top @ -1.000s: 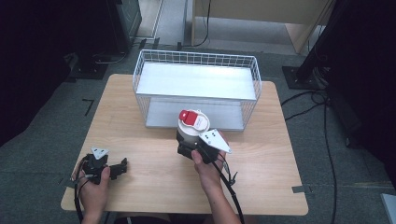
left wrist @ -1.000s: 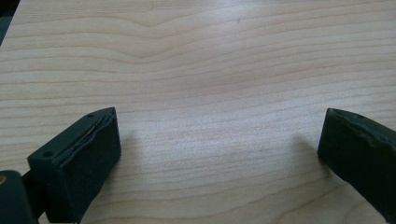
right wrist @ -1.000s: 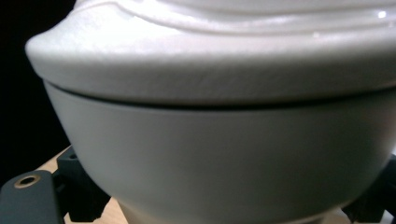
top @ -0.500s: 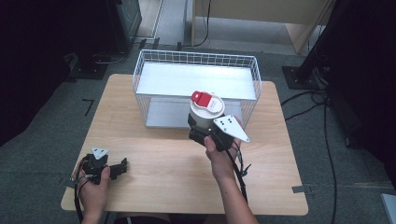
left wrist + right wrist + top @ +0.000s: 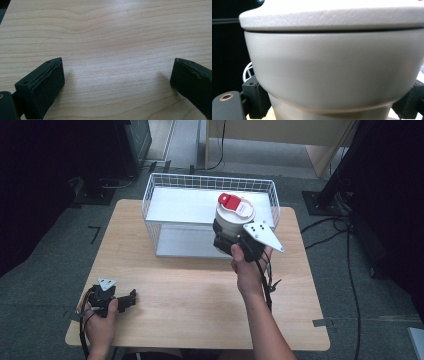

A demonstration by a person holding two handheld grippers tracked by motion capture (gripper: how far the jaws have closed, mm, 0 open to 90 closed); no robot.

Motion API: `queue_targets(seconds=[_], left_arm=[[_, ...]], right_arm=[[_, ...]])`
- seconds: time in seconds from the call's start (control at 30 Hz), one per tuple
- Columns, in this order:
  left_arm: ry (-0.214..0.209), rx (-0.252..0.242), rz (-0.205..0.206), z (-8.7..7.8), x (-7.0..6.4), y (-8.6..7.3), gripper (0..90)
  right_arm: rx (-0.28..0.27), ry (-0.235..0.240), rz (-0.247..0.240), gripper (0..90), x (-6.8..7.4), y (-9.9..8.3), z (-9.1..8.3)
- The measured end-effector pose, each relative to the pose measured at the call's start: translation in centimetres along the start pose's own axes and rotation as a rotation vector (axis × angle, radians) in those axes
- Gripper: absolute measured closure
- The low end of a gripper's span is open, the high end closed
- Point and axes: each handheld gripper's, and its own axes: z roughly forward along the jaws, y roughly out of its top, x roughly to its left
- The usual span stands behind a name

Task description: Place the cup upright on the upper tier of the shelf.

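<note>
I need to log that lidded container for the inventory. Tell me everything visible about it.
The container is a round, pale grey tub, matte like plastic, with a whiter lid overhanging its body and a red tab on top. The lid sits closed. It stands roughly upright, lifted off the table and held over the near right part of the wire basket. The right gripper clamps its narrower lower body, one jaw on each side; nothing else touches it.

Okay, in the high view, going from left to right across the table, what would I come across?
left gripper → wire basket → grey canister with the red-tabbed lid, held in the right gripper
</note>
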Motion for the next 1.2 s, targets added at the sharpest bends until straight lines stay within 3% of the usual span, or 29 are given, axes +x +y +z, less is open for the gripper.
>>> queue_targets(seconds=[0.13,0.47,1.2], left_arm=[[0.000,0.000,0.000,0.0,0.0,0.0,0.0],[0.000,0.000,0.000,0.0,0.0,0.0,0.0],[0.000,-0.001,-0.002,0.0,0.0,0.0,0.0]], right_arm=[[-0.006,-0.012,0.012,10.2,-0.7,1.1,0.6],[-0.017,-0.029,-0.012,10.1,-1.2,3.1,3.0],[0.038,-0.144,-0.057,10.1,-3.0,3.6,10.9]])
